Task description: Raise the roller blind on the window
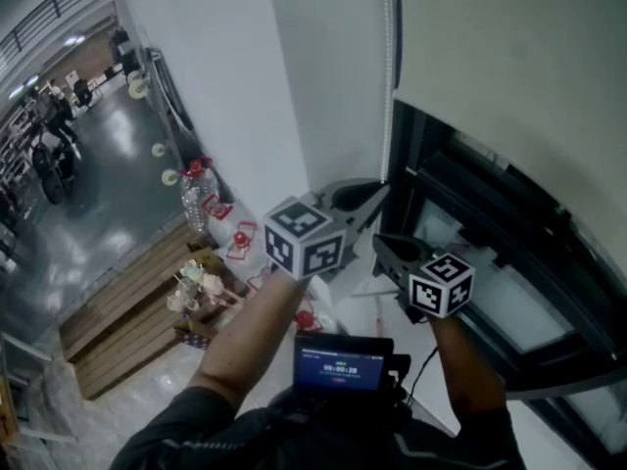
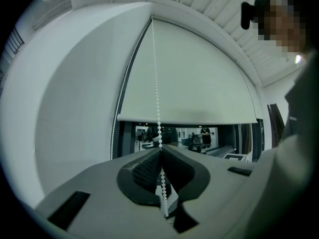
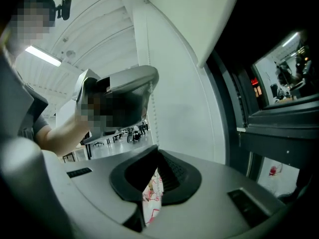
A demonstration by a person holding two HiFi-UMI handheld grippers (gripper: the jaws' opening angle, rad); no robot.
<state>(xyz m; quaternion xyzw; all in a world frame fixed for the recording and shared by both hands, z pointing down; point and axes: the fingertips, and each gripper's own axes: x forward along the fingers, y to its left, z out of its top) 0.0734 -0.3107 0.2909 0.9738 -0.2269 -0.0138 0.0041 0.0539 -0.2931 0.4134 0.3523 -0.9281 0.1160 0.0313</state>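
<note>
The white bead chain (image 2: pixel 156 83) runs vertically down mid-frame beside the pale fabric roller blind (image 2: pixel 199 73), whose hem sits low on the window. The left tongs (image 2: pixel 160 151) are clamped on it. The right tongs (image 3: pixel 157 151), just below, seem closed on it too.

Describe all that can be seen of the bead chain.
The bead chain is a string of small white round beads, plastic by its look. It hangs straight down in front of the pale blind, from near its top. The left gripper has its jaws shut on it, and the chain runs on below between them. A second strand hangs along the blind's left edge. The chain also leads to the shut right gripper; a grip there is not clear.
</note>
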